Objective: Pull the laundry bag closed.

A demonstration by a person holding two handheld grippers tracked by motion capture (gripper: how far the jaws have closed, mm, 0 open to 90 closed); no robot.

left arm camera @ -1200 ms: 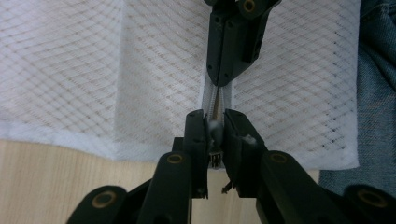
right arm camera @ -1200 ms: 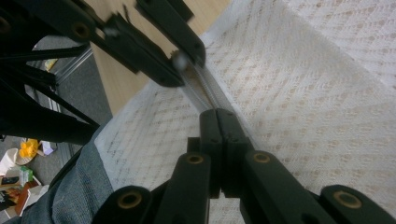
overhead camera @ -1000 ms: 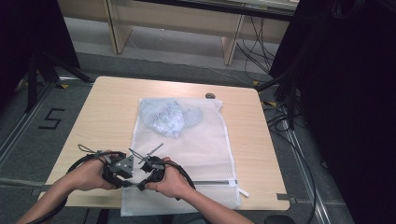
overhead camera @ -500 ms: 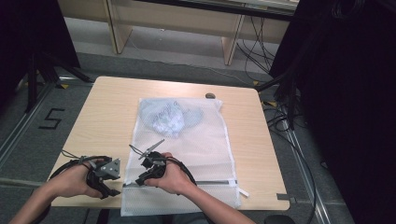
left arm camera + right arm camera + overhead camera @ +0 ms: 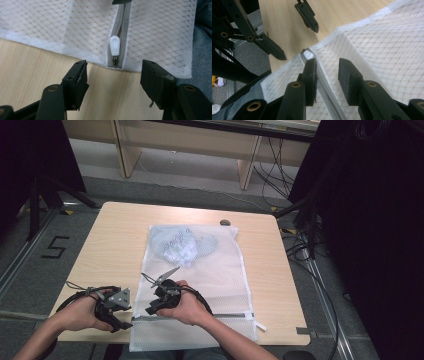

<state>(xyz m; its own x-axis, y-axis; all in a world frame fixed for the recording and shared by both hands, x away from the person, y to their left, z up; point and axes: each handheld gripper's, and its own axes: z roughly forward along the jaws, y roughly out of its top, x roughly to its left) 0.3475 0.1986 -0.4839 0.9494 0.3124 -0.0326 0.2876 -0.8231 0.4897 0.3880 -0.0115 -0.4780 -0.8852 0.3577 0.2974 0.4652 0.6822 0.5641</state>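
White mesh bag [image 5: 200, 285] lies flat mid-table [image 5: 115, 235], with bluish clothing [image 5: 182, 245] bunched inside toward the 12 o'clock end. The zip [image 5: 119, 37] runs along the 6 o'clock edge, nearest the person.

Progress read: zipping looks done or all but done. In the left claw view the white pull [image 5: 114, 45] sits at the end of the zip, just short of the bag's side hem, and the grey tapes above it lie together. A thin slit shows right by the pull, so I can't call the last bit fully sealed. In the right claw view the zip [image 5: 324, 87] runs closed under the jaws.

Left claw [image 5: 113, 75]: jaws have just been opening, now wide, nothing between them but bare table. It sits off the bag's 9 o'clock edge, pull just ahead of it, not touching. In the high view it is at 7 o'clock [image 5: 120, 312].

Right claw [image 5: 327, 75]: jaws have also just been opening; they now straddle the zip with a clear gap, pads not pressing on it. It hovers over the bag's 6 o'clock end [image 5: 157, 302].

Left to do, my guess: check the zip end, then pull both claws clear.
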